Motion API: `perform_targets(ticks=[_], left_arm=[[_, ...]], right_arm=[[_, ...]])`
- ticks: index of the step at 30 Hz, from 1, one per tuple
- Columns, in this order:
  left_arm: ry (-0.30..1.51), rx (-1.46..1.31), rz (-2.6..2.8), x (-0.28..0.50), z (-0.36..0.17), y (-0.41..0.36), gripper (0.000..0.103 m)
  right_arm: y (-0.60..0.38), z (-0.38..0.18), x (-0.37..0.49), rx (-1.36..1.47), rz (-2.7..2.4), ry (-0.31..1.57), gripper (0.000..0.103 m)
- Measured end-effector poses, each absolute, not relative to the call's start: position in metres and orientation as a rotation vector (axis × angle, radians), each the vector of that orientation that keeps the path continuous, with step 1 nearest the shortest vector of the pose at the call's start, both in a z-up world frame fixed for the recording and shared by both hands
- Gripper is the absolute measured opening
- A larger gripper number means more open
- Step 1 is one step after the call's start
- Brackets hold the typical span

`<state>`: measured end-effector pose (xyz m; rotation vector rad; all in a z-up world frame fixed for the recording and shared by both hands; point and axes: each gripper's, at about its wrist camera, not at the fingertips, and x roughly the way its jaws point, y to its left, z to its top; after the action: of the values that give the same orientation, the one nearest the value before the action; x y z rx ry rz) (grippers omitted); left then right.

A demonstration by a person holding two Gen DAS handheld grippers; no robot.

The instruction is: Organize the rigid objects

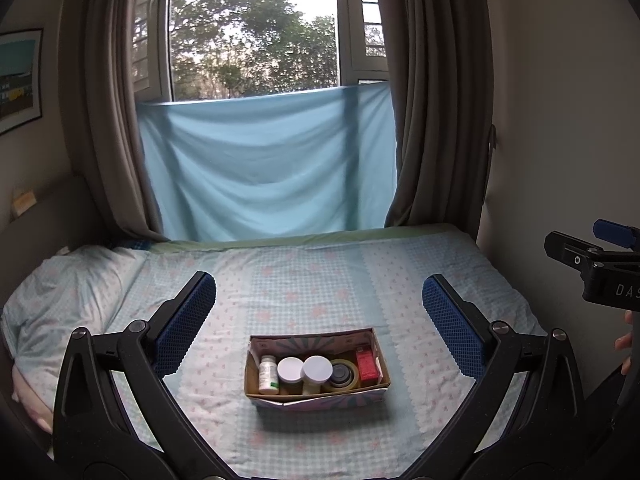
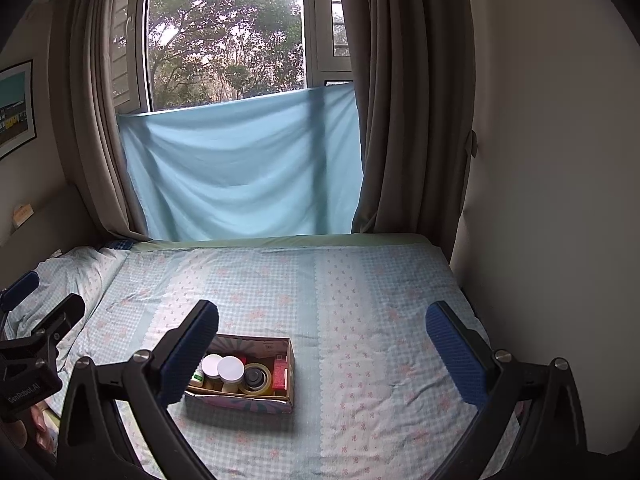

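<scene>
A small open cardboard box (image 1: 316, 398) sits on the bed, also in the right wrist view (image 2: 240, 402). Inside stand a white pill bottle (image 1: 268, 374), two jars with white lids (image 1: 304, 370), a tape roll (image 1: 341, 374) and a red box (image 1: 366, 363). My left gripper (image 1: 318, 300) is open and empty, held above and in front of the box. My right gripper (image 2: 322, 326) is open and empty, to the right of the box; its left finger (image 2: 188, 356) overlaps the box's left end in view.
The bed (image 2: 360, 320) has a light blue checked sheet, with a pillow (image 1: 68, 300) at the left. A blue cloth (image 1: 268, 164) hangs under the window between brown curtains. A wall stands close on the right (image 2: 540, 200).
</scene>
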<state>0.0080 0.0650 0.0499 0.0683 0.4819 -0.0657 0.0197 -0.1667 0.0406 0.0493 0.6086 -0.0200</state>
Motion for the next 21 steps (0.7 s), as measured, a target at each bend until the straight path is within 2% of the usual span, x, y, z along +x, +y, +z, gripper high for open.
perform_targets(ticks=[21], left_arm=[[0.432, 0.012, -0.054, 0.023, 0.048, 0.087, 0.103]], right_arm=[[-0.156, 0.036, 0.040, 0.045, -0.044, 0.611, 0.103]])
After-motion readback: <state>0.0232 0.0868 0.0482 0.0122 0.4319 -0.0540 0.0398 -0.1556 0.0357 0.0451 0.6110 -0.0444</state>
